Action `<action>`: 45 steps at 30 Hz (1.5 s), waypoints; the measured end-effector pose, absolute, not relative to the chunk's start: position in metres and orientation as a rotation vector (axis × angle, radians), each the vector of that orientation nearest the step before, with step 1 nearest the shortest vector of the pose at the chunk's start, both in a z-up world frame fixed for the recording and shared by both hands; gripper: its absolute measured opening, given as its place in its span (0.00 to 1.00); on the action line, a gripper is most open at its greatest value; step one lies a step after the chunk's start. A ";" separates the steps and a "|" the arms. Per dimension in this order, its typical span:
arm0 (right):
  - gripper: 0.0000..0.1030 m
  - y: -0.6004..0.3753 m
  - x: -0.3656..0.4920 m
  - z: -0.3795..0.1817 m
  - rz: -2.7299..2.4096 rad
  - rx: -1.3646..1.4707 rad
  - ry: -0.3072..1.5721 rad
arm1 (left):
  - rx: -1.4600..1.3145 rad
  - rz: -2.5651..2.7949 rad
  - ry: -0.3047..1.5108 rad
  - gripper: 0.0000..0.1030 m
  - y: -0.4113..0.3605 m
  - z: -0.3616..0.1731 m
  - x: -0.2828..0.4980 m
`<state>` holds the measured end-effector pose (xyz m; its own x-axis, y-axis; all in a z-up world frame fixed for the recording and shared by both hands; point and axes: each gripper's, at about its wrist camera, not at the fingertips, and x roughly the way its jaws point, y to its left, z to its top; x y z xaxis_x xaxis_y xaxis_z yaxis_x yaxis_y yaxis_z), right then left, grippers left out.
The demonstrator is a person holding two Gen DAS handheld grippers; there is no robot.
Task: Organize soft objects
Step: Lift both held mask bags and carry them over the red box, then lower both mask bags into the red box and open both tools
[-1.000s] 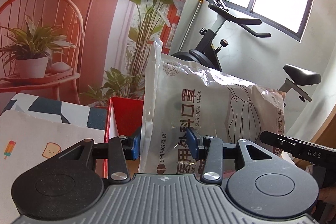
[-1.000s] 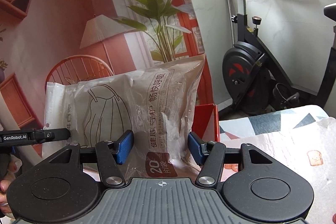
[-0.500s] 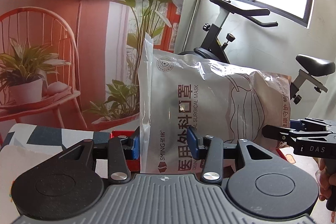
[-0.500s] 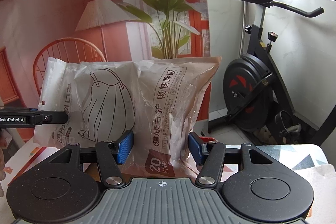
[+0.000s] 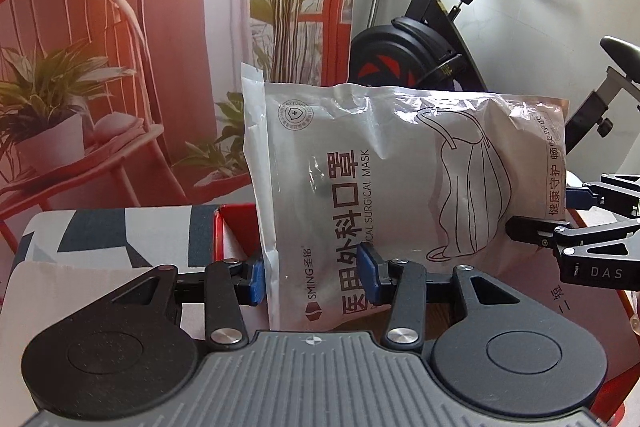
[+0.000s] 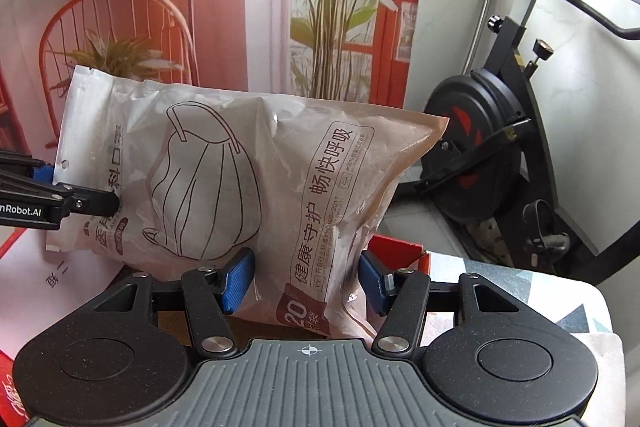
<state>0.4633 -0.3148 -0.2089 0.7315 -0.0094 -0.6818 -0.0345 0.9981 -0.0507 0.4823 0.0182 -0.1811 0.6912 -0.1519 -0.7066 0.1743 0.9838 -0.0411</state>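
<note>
- While the surgical mask pack [image 5: 384, 187] hangs between both tools, the left gripper [image 5: 310, 277] has its jaws opening: its blue ribbed pads [image 5: 367, 277] sit at the pack's sealed printed end, one just touching the film, the other barely off it as far as I can tell.
- At the pack's opposite end, the right gripper [image 6: 306, 277] is clamped on it, both pads pressing into the puffy, crinkled film beside the "20" label.
- Judged from this, the pack is lifted and carried over the red cardboard box [image 6: 400, 251], which lies directly beneath and behind it; lowering it in and letting go remain, and the left release seems begun.
- The pack is a soft, pillow-shaped pouch of glossy translucent plastic, wrinkled, with a flat sealed edge and a line drawing of a mask.
- Beside the box lies a cloth with dark geometric patches [image 5: 120, 235], smooth and matte.
- Well behind the box stands a printed backdrop of a wire chair [image 5: 80, 75] and plants, next to a black exercise bike [image 6: 500, 131] with hard metal tubing.
</note>
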 end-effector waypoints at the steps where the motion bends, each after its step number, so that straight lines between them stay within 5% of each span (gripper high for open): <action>1: 0.51 -0.312 0.466 -0.211 0.011 -0.071 0.771 | 0.013 -0.177 0.788 0.51 0.022 -0.181 0.483; 9: 0.35 -0.299 0.481 -0.226 -0.028 -0.108 0.881 | -0.045 -0.205 0.728 0.49 0.038 -0.169 0.471; 15: 0.32 -0.297 0.484 -0.230 -0.053 -0.119 0.914 | -0.018 -0.223 0.713 0.17 0.034 -0.158 0.466; 18: 0.32 -0.297 0.482 -0.230 -0.064 -0.126 0.917 | 0.028 -0.253 0.721 0.16 0.024 -0.160 0.465; 20: 0.36 -0.296 0.479 -0.225 -0.046 -0.134 0.881 | 0.046 -0.266 0.731 0.16 0.020 -0.164 0.466; 23: 0.58 -0.300 0.467 -0.211 -0.018 -0.145 0.792 | 0.044 -0.283 0.786 0.16 0.017 -0.174 0.470; 28: 0.59 -0.311 0.462 -0.191 -0.024 -0.138 0.730 | 0.064 -0.287 0.824 0.16 0.011 -0.184 0.470; 32: 0.48 -0.322 0.463 -0.186 -0.013 -0.064 0.712 | 0.057 -0.282 0.837 0.16 0.012 -0.187 0.471; 36: 0.23 -0.320 0.469 -0.198 0.023 -0.048 0.772 | 0.052 -0.266 0.853 0.16 0.014 -0.192 0.474; 45: 0.11 -0.316 0.479 -0.227 -0.003 0.003 0.933 | 0.040 -0.258 0.859 0.17 0.016 -0.194 0.475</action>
<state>0.4794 -0.3164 -0.2275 0.5951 -0.0012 -0.8037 0.0034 1.0000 0.0010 0.4748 0.0163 -0.1944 0.6239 -0.2089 -0.7531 0.2412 0.9680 -0.0687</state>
